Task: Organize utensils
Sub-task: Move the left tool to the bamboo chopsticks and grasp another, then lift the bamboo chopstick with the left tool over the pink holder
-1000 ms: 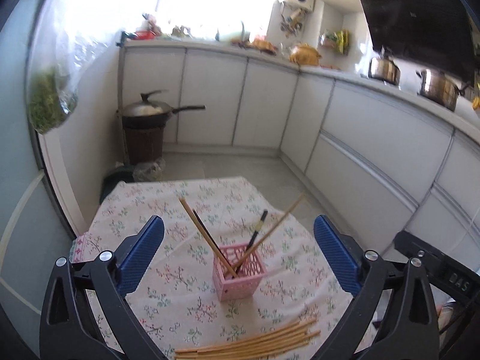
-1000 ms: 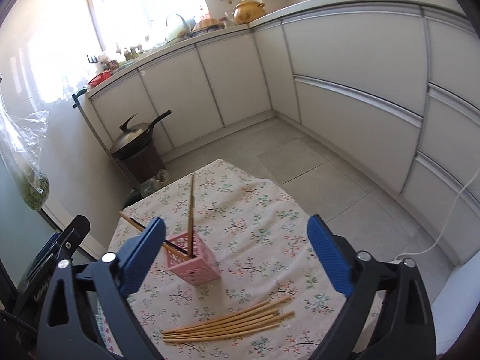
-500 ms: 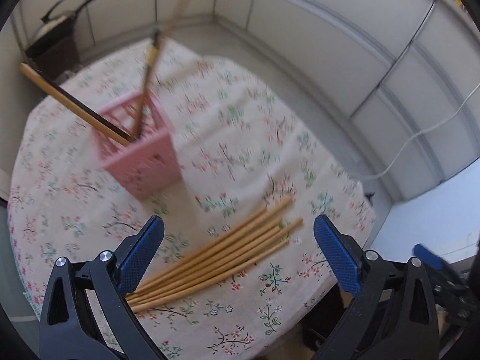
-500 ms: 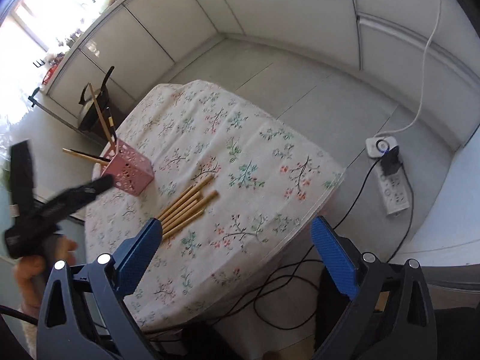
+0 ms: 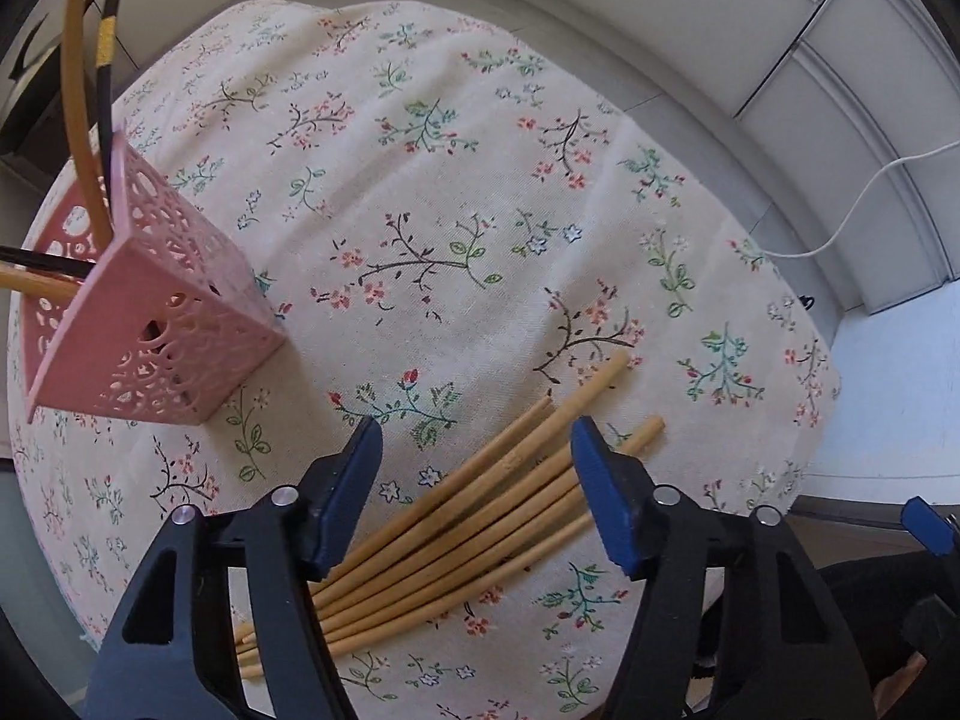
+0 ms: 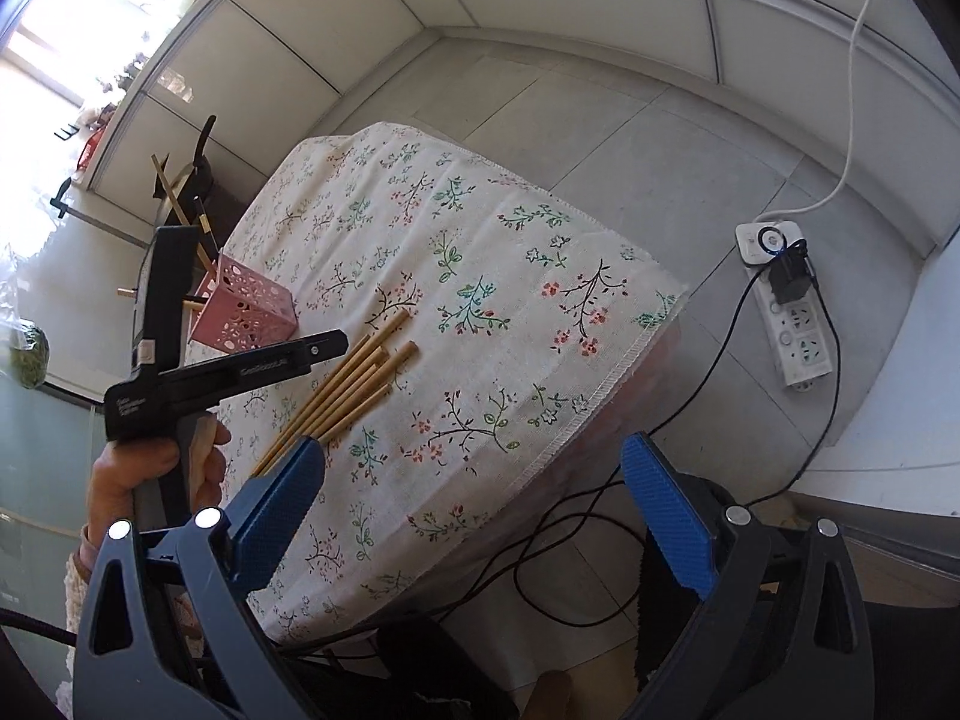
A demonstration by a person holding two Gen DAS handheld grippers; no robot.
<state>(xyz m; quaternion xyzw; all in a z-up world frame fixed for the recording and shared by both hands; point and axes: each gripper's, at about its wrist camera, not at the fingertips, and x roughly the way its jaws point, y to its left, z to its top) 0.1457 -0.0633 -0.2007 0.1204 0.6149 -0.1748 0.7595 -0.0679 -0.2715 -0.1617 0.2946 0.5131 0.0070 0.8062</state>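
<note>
Several bamboo chopsticks (image 5: 480,510) lie in a loose bundle on the floral tablecloth (image 5: 450,180). My left gripper (image 5: 477,450) is open and hangs low over the bundle, with the sticks running between its blue fingers. A pink perforated holder (image 5: 150,324) stands at the left with a few wooden and black chopsticks leaning in it. In the right wrist view the bundle (image 6: 354,378) and the holder (image 6: 246,312) show at the left. My right gripper (image 6: 474,480) is open and empty, back from the table's edge and above the floor.
The round table's edge (image 6: 606,384) drops to a tiled floor. A white power strip (image 6: 786,306) with black cables lies on the floor at the right. White cabinets (image 6: 540,12) line the back. The hand holding the left gripper body (image 6: 180,384) shows at the left.
My left gripper has tilted down and dropped close over the chopstick bundle, and its jaws have narrowed. My right gripper has pulled back from the table and now looks over its edge.
</note>
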